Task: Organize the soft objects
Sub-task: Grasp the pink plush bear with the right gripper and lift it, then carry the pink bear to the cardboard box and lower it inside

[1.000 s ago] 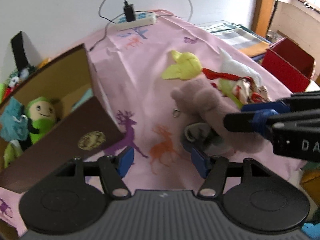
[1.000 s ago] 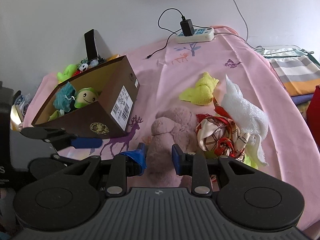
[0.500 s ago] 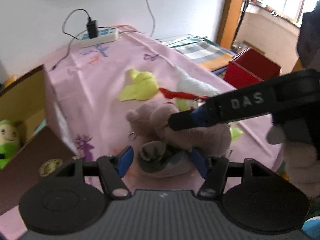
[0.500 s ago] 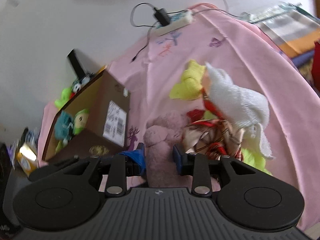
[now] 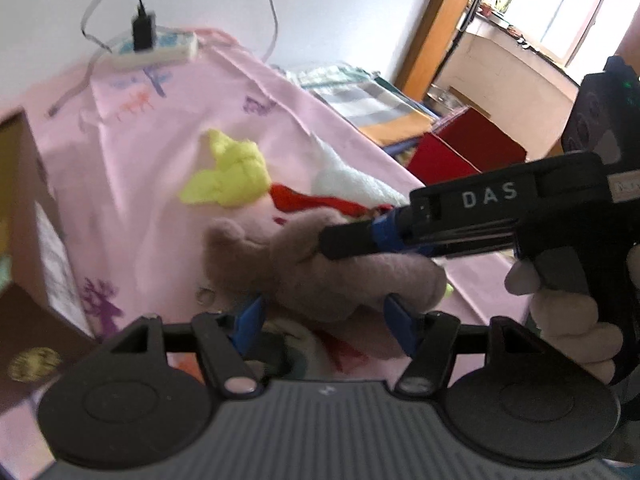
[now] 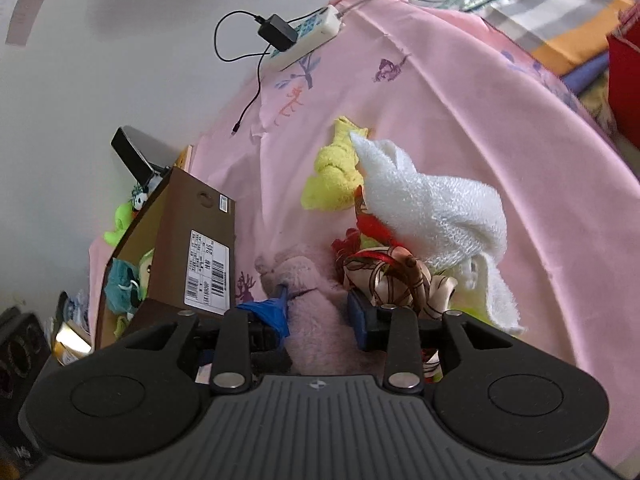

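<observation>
Lifted: mauve plush bear (image 5: 352, 276), limp.

Fuzzy mauve plush bear (image 6: 316, 304), nubby white terry towel (image 6: 432, 216), rough yellow terry cloth (image 6: 332, 176), glossy satin patterned scarf (image 6: 396, 284), smooth pink printed cotton tablecloth (image 6: 460, 92), matt brown cardboard box (image 6: 200, 216).

A white power strip (image 6: 305, 43) with a black adapter (image 6: 277, 32) plugged into it lies at the upper centre of the right wrist view, on the far edge of the pink deer-print cloth (image 6: 460, 120). Folded striped and orange fabrics (image 5: 372, 100) sit right of centre in the left wrist view, with a red bin (image 5: 464, 152) just beside them. A wooden door frame (image 5: 436, 28) rises at upper right there.
</observation>
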`<state>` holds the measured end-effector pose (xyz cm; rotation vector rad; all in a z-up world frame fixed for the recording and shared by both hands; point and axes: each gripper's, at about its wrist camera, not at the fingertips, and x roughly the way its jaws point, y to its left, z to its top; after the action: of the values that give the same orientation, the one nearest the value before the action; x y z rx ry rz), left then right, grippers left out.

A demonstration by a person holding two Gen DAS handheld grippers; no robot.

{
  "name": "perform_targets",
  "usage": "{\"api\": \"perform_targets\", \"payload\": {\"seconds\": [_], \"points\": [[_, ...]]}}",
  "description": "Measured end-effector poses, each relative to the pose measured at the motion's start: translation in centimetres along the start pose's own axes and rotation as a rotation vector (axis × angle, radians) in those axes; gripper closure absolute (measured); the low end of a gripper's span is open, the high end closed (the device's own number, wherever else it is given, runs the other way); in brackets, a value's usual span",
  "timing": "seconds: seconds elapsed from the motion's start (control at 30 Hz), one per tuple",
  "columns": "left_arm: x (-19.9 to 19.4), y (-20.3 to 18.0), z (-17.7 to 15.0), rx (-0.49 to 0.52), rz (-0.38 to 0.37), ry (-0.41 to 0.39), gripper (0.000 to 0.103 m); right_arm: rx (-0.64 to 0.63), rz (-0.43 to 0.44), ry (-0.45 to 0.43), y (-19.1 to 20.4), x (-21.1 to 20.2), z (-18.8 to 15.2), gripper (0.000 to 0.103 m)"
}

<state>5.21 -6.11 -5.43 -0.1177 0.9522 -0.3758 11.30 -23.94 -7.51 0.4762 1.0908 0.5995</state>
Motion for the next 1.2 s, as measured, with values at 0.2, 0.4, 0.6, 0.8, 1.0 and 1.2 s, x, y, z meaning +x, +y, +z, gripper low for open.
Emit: {"api": "perform_targets", "payload": {"seconds": [0.2,0.4,0.6,0.8,1.0,1.2], "points": [[2.3,-0.5,-0.5,0.029,-0.029,0.077,0.033,-0.138,0.025,0.057,0.9,0.6,-0.1,0.086],[3.1,-2.0,-0.9,0.116,0.031,0.047,0.030,-0.242,-0.017,0.040,1.6,1.0,-0.5,0.083],[1.8,-2.6,-1.2,0.152,0.052,-0.002,0.033,-0.225,0.027,0.002,1.4,0.0,-1.0,0.088],[-0.6,-3.6,-1.4,0.200,0.063,-0.066,0.037,-0.231,0.110,-0.047,2.4,-1.9,-1.5,0.091],[-3.6,-3.4,-1.3,0.204,0.089,-0.149,0.038,-0.284,0.164,-0.122,4.6,-3.3,-1.9,0.092],[-7.1,-2.2,-0.7,0.224,0.159,-0.237,0.039,-0.311,0.246,-0.194,7.5,-3.4,-1.4,0.092]]}}
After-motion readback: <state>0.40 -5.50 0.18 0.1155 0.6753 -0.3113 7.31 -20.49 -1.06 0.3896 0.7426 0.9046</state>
